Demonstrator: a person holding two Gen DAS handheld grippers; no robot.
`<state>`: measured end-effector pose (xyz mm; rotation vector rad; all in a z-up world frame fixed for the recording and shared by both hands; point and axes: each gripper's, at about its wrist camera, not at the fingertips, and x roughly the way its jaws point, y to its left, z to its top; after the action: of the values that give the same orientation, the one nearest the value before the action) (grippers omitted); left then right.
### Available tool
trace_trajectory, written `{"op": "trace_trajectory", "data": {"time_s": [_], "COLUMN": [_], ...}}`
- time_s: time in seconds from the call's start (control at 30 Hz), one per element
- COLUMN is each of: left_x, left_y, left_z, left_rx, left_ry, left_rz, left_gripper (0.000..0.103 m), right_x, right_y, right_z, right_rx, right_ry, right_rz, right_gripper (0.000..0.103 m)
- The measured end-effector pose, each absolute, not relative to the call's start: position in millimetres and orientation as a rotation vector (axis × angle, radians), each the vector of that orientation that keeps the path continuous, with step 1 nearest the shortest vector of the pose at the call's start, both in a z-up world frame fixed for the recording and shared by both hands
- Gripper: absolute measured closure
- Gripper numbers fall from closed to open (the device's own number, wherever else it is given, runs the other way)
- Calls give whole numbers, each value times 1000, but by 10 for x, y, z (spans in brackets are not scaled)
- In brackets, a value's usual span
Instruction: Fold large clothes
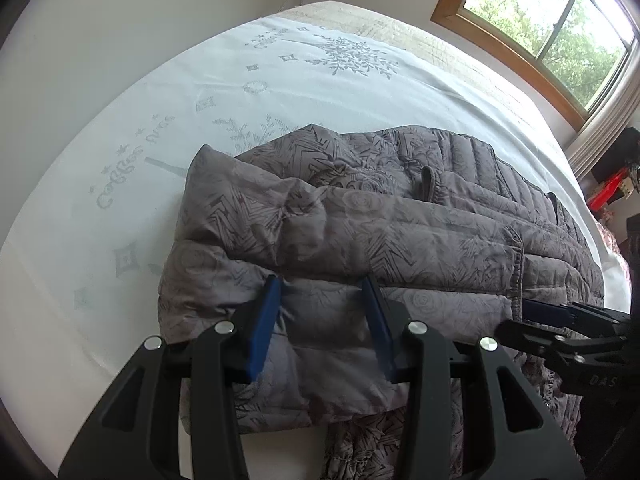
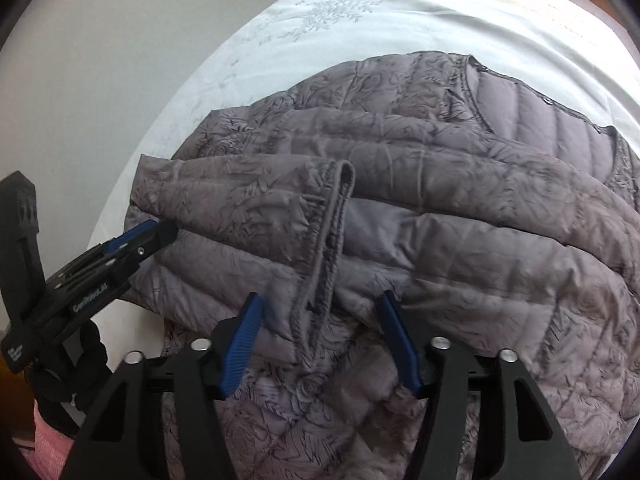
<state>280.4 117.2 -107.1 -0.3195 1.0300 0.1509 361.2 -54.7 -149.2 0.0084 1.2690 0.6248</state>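
Note:
A grey quilted puffer jacket [image 1: 400, 216] lies bundled on a bed, sleeves folded across its body. My left gripper [image 1: 320, 280] is shut on a thick fold at the jacket's near left edge, and padding bulges between its blue pads. In the right wrist view the jacket [image 2: 440, 200] fills the middle, and a ribbed cuff edge [image 2: 332, 240] runs down toward my right gripper [image 2: 320, 300]. Its jaws stand apart around that fold without a clear pinch. Each view shows the other gripper side-on at the jacket's near edge: right gripper [image 1: 532, 306], left gripper [image 2: 160, 228].
A white sheet [image 1: 160, 120] with a pale grey print covers the bed, with bare sheet beyond and left of the jacket. A wall is at the left, a wood-framed window [image 1: 560, 28] at the far right, and red clutter [image 1: 608, 192] past the bed's right edge. A black-gloved hand [image 2: 80, 360] holds the left gripper.

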Motion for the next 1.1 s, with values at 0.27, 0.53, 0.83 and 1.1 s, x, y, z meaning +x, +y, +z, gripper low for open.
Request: {"op": "trace_trajectory", "data": {"time_s": [0.27, 0.53, 0.83, 1.1], "left_x": [2805, 2786, 2979, 3174], "left_y": [1135, 954, 614, 281], "left_z": [-1002, -693, -622, -729], "left_rx": [-316, -300, -269, -227], "left_ry": [1026, 954, 939, 970], "left_rz": [132, 74, 10, -50], "left_gripper": [62, 62, 62, 62], "right_x": [3640, 3640, 3552, 3400], "right_y": [-475, -1148, -2236, -3148], "right_z": [-1477, -1174, -1009, -1008], "right_rx": [50, 132, 165, 214], "right_ry": [1252, 1171, 1114, 1110], "right_rz": [685, 613, 408, 237], "right_gripper": [98, 99, 99, 99]}}
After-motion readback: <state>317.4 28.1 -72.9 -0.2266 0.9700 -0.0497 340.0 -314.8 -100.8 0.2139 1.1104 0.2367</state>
